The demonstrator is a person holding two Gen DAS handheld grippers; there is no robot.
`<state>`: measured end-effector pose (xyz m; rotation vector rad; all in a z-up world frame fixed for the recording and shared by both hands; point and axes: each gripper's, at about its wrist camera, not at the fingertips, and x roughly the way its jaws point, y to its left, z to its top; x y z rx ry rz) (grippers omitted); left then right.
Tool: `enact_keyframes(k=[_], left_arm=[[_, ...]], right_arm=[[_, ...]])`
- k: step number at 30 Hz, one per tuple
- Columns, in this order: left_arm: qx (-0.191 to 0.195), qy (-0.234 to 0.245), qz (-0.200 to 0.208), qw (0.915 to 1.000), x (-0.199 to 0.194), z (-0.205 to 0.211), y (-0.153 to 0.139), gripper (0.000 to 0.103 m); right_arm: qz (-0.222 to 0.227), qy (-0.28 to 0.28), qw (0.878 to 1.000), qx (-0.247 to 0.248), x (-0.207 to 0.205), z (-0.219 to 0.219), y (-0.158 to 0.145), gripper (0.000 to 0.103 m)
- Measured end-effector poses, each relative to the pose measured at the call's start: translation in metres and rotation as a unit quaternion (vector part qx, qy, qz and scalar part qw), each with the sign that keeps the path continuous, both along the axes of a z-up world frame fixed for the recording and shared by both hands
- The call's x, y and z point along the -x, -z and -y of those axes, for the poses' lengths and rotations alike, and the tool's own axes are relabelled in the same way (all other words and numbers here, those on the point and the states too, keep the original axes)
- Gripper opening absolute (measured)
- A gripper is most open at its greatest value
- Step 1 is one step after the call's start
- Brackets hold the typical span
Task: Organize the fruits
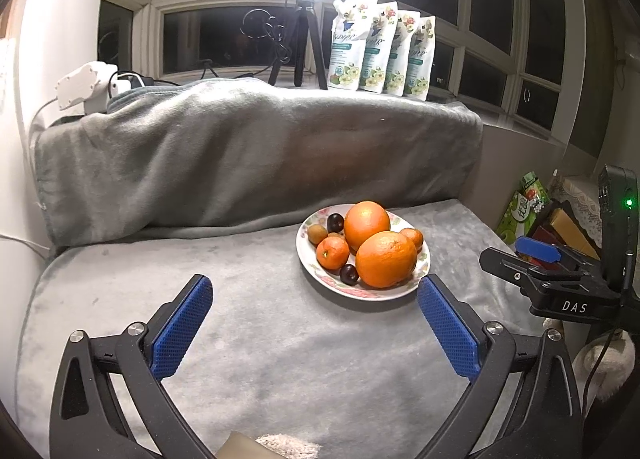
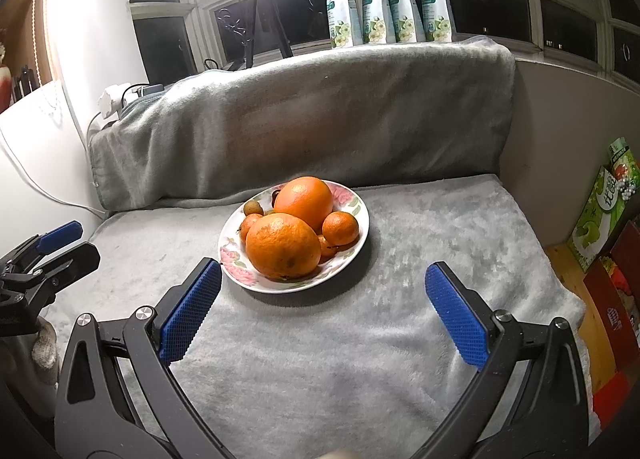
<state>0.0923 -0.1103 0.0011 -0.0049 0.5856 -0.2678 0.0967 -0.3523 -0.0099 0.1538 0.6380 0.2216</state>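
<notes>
The fruit sits piled on the plate (image 1: pixel 424 265), which suggests sorting is done. The left gripper (image 1: pixel 315 319) and right gripper (image 2: pixel 323 309) are both spread wide and empty, hanging short of the plate.

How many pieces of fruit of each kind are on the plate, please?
Large oranges: 2
Small mandarins: 2
Dark cherries: 2
Small brown fruits: 2
Total: 8 that show on the plate; more may hide behind the oranges.
</notes>
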Motion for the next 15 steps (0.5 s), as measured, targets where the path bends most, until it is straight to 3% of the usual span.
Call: enact_keyframes(k=[15], left_arm=[[-0.002,0.0,0.006,1.0,0.004,0.0016,-0.0015,0.102]], right_arm=[[-0.003,0.003,1.0,-0.004,0.0009,0.0,0.0019,0.103]])
